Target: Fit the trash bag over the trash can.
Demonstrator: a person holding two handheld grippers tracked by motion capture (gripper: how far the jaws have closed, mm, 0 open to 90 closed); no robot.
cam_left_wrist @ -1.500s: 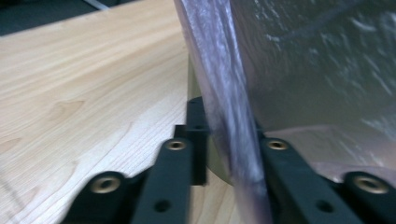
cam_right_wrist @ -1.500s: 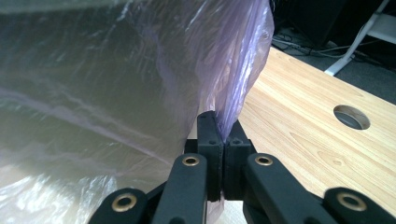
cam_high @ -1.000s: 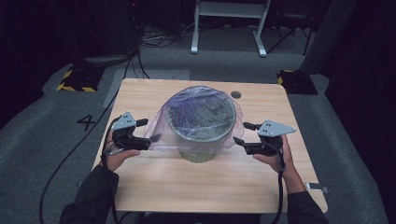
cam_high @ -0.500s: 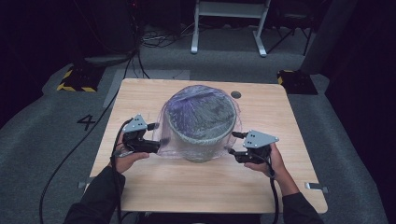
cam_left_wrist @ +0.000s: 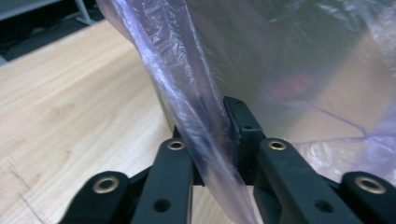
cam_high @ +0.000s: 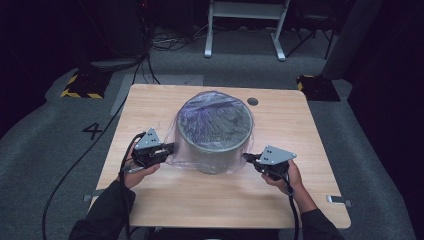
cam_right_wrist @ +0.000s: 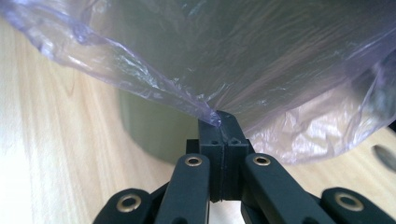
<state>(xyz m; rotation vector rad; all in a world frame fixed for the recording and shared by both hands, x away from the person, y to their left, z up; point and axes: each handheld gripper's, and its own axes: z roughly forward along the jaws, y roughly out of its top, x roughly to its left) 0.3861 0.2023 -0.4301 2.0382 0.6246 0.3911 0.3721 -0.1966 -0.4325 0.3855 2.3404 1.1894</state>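
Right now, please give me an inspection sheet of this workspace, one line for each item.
Surface: wooden table, with a round hole near its far edge.
Job's things: grey bin standing upright, thin plastic bag draped over it.
Clutter: nothing seen.
Grippers: left gripper has just closed on the bag's edge; right gripper has just closed on the bag's opposite edge.
Cables: one cable trails from the left gripper to the floor.
Surroundings: grey carpet marked 4, white table legs behind.

Bag [cam_high: 200,145] over bin [cam_high: 215,150] (mid-table [cam_high: 150,100]); grippers flank it.
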